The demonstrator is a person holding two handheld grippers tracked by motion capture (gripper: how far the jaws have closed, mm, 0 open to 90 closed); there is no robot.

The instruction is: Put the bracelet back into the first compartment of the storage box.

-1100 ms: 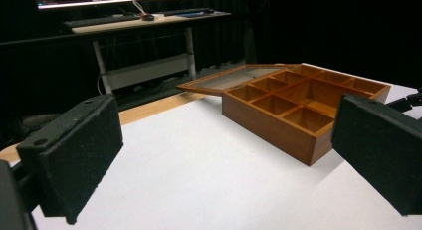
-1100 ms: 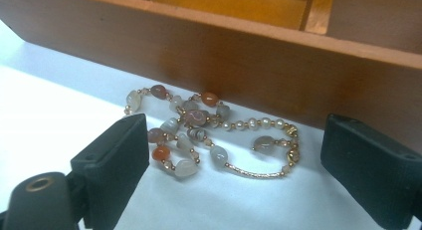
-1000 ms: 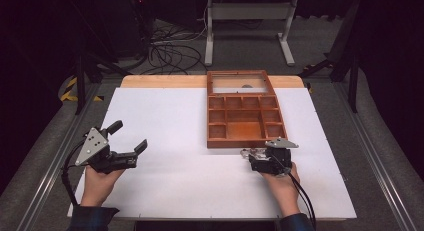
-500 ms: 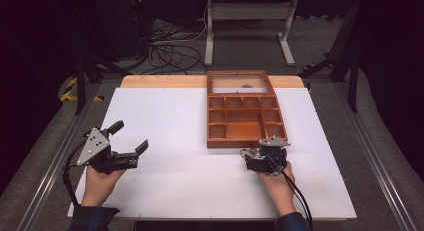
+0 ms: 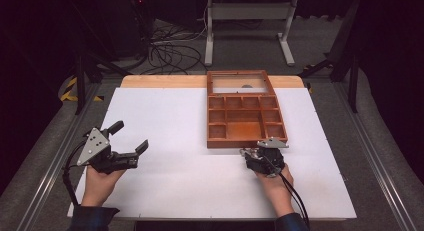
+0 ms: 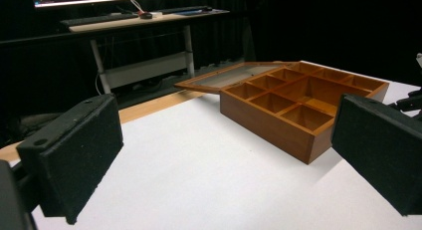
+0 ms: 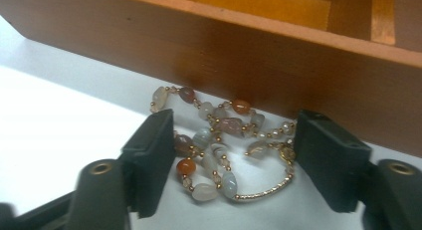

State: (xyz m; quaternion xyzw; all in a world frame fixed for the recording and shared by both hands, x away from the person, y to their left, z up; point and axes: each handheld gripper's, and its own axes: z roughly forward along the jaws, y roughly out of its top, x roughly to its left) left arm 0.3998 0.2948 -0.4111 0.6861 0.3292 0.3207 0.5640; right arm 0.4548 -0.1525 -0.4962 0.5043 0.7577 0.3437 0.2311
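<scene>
Right gripper [image 7: 229, 160] jaws apart, straddling beaded bracelet [image 7: 224, 150] beside wooden compartment box [image 5: 245, 116]; grasp step, closing next. Left gripper [image 5: 131, 136] jaws apart, idle over worktop [image 5: 170, 181].

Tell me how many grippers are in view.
2. The left gripper is held over the white table's left side, jaws open; the right gripper is at the wooden box's near wall, jaws around a bead string.

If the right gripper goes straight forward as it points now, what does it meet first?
Probably the beaded bracelet of pale and amber stones, lying between the open jaws of the right gripper; just behind stands the brown wooden compartment box's front wall.
</scene>
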